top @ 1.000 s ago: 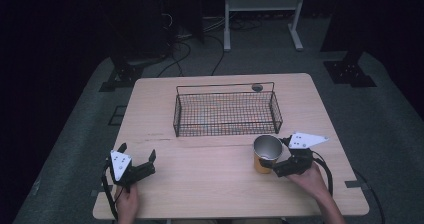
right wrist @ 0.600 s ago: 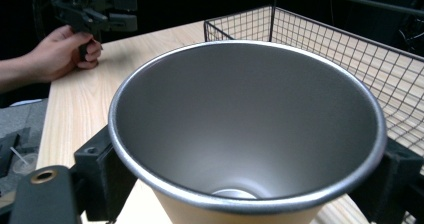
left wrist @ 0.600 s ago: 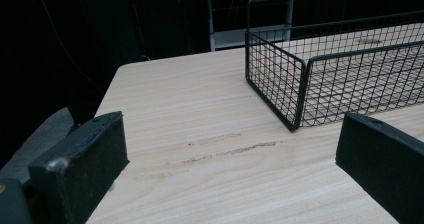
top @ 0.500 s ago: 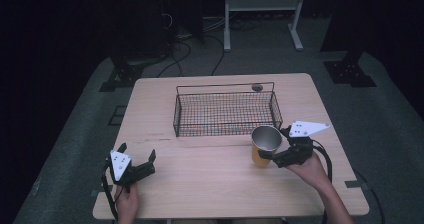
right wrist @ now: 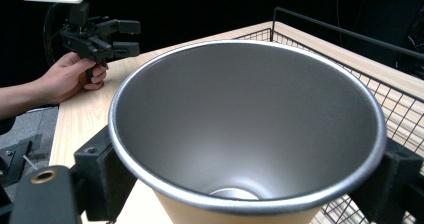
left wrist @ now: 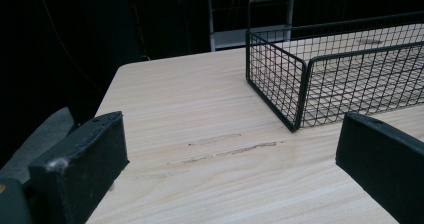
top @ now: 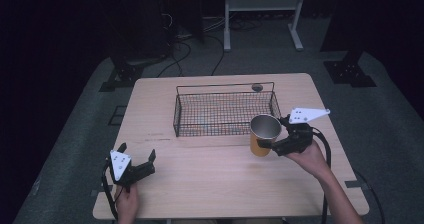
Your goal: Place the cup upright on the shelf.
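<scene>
A metal cup (top: 264, 133) with a tan outer wall and grey inside is held upright above the table, just in front of the right front corner of the black wire basket (top: 175, 115). My right gripper (top: 268, 143) is shut on the cup's sides. In the right gripper view the cup (right wrist: 250, 119) sits between the two jaws of the right gripper (right wrist: 247, 186), with the basket (right wrist: 400, 109) just beyond it. My left gripper (top: 138, 153) rests open near the table's front left, with nothing between its jaws. The left gripper (left wrist: 232, 176) faces the basket's near corner (left wrist: 300, 84).
A small dark round object (top: 257, 87) lies on the table behind the basket. The wooden table (top: 210, 174) is bare between the two grippers. A white frame (top: 260, 4) and cables stand on the floor beyond the table.
The right gripper has carried the cup up and away from the front edge, toward the basket. The left gripper has stayed in place.
</scene>
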A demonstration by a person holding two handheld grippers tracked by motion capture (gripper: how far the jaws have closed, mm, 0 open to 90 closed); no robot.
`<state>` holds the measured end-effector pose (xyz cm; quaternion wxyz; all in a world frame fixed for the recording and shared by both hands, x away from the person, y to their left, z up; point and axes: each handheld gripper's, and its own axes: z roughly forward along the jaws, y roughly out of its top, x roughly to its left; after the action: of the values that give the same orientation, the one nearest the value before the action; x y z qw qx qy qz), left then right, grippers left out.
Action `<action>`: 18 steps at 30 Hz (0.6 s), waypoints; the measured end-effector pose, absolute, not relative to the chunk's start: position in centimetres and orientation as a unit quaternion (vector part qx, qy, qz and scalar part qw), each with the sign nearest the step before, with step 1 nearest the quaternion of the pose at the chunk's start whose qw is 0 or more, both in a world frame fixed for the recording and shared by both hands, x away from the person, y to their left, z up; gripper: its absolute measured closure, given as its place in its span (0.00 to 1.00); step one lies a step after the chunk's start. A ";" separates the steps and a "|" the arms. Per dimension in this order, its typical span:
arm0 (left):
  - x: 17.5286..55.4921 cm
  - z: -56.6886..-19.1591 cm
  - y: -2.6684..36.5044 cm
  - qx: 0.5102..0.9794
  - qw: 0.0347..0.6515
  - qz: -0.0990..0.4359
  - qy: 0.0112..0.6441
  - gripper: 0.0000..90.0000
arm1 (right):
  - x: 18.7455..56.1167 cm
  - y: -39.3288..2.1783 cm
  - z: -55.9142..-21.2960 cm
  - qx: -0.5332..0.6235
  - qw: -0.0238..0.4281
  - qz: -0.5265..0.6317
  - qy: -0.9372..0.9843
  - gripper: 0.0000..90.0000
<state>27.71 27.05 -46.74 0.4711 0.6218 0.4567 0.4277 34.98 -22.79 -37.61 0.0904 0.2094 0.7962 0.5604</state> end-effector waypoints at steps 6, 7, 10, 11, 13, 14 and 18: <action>27.7 -46.7 27.0 0.621 0.471 0.428 0.457 0.00 | 35.9 -22.5 -36.2 0.205 0.089 0.559 0.799 0.15; 27.7 -46.7 27.0 0.621 0.471 0.428 0.457 0.00 | 35.9 -22.5 -36.2 0.205 0.089 0.559 0.799 0.15; 27.7 -46.7 27.0 0.622 0.471 0.428 0.457 0.00 | 36.4 -22.2 -35.6 0.203 0.086 0.559 0.799 0.15; 27.7 -46.7 27.0 0.622 0.471 0.428 0.457 0.00 | 36.5 -22.2 -35.5 0.203 0.085 0.558 0.800 0.15; 27.7 -46.7 27.0 0.621 0.471 0.428 0.457 0.00 | 36.7 -22.0 -35.3 0.202 0.085 0.558 0.800 0.15; 27.7 -46.7 27.0 0.621 0.471 0.428 0.457 0.00 | 36.8 -21.9 -35.2 0.203 0.084 0.557 0.801 0.15; 27.7 -46.7 27.0 0.621 0.471 0.428 0.457 0.00 | 37.3 -21.5 -34.8 0.200 0.084 0.553 0.804 0.15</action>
<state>27.71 27.03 -46.75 0.4712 0.6212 0.4571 0.4279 37.27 -21.54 -34.84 0.0835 0.2003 0.8041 0.5535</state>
